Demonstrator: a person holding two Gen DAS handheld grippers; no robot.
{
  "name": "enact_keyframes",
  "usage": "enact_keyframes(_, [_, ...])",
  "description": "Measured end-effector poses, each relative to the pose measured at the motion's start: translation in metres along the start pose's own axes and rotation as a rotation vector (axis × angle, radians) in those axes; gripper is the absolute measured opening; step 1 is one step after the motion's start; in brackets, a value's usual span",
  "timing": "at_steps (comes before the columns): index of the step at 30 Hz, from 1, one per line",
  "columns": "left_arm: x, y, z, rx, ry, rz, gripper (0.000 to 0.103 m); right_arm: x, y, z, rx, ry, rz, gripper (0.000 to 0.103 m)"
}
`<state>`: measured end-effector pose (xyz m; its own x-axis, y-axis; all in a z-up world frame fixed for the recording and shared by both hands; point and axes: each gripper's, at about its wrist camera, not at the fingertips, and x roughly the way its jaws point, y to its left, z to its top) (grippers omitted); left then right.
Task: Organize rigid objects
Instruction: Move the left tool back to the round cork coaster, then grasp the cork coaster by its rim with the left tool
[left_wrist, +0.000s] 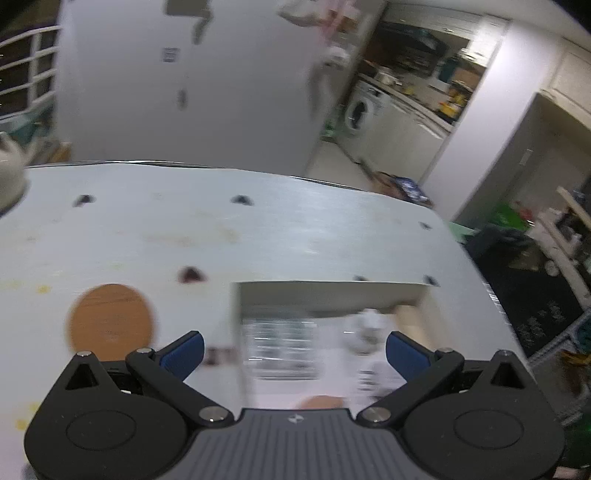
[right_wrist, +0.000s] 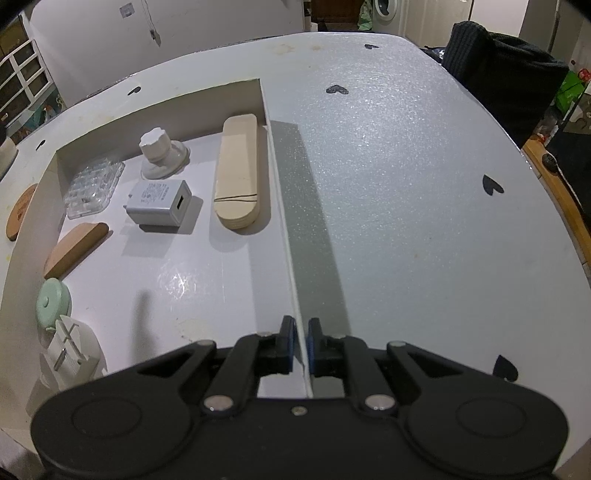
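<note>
A shallow white box (right_wrist: 280, 192) lies on the white table (right_wrist: 406, 166). My right gripper (right_wrist: 301, 328) is shut on its thin right wall, near the front. Inside lie a beige wooden case (right_wrist: 238, 170), a grey USB charger (right_wrist: 159, 201), a white knob piece (right_wrist: 160, 153), a clear plastic tray (right_wrist: 94, 186), a wooden half-disc (right_wrist: 75, 249), a mint round piece (right_wrist: 51, 302) and a white plug (right_wrist: 70, 354). In the blurred left wrist view, my left gripper (left_wrist: 295, 343) hangs wide open over the box (left_wrist: 332, 286), holding nothing. A round wooden coaster (left_wrist: 110, 321) lies on the table outside the box.
Small black heart marks dot the table top. A dark garment over a chair (right_wrist: 498, 70) stands past the table's far right edge. A pale teapot (left_wrist: 9, 166) sits at the far left. A washing machine (left_wrist: 364, 110) shows in the room beyond.
</note>
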<state>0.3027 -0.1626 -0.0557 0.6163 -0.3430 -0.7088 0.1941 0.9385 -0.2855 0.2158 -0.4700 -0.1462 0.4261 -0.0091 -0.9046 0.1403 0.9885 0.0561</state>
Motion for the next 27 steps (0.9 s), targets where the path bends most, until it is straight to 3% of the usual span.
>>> enact_keyframes(11, [0.002, 0.085, -0.015, -0.086, 0.003, 0.230, 0.103, 0.001, 0.001, 0.001, 0.005, 0.005, -0.001, 0.010])
enact_keyframes(16, [0.019, 0.103, -0.027, -0.079, 0.026, 0.279, 0.103, 0.001, 0.001, 0.001, 0.008, 0.008, -0.002, 0.010])
enact_keyframes(27, [0.050, 0.111, -0.050, -0.006, 0.035, 0.286, 0.103, 0.002, 0.001, 0.001, 0.021, 0.013, -0.005, 0.010])
